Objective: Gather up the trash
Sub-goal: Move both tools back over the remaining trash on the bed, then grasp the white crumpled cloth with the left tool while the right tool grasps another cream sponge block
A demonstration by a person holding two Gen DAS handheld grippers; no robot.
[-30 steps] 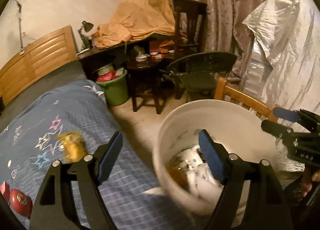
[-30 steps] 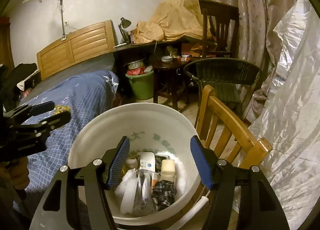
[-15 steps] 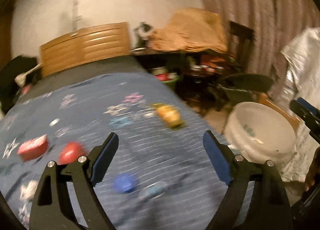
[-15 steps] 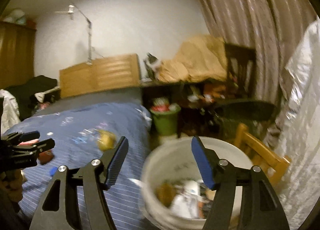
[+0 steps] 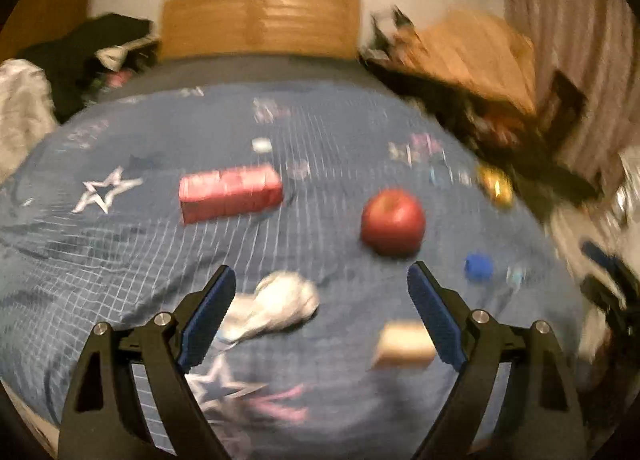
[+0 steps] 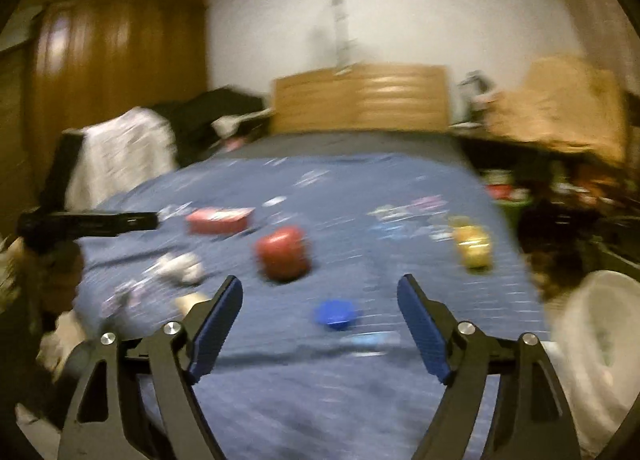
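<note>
Both frames are motion-blurred, so fine detail is lost.

The left gripper (image 5: 322, 292) is seen spread wide over the blue bedspread (image 5: 132, 244), nothing between the fingers. A crumpled white tissue wad (image 5: 276, 306) lies on the bedspread just inside the left finger, close to the pad; its long axis runs lower-left to upper-right in the left wrist view, fat end toward the right. A small tan box (image 5: 404, 344) is seen low beside the right finger, partly behind it — long axis roughly across the frame. Beyond the fingertips: a red apple (image 5: 394, 221) ahead and right, a red box (image 5: 230, 193) ahead and left with its long axis nearly horizontal, tilted slightly up at the right. A blue cap (image 5: 478, 268) sits outside the right finger; a yellow wrapper (image 5: 496, 185) lies further off near the bed edge, orientation not readable.

The right gripper (image 6: 320, 308) is also spread, empty. The blue cap (image 6: 335, 314) is seen between its fingers, roughly centred and on the bedspread below them. The white bucket (image 6: 596, 340) sits at the right edge, off the bed — well apart from the cap.
</note>
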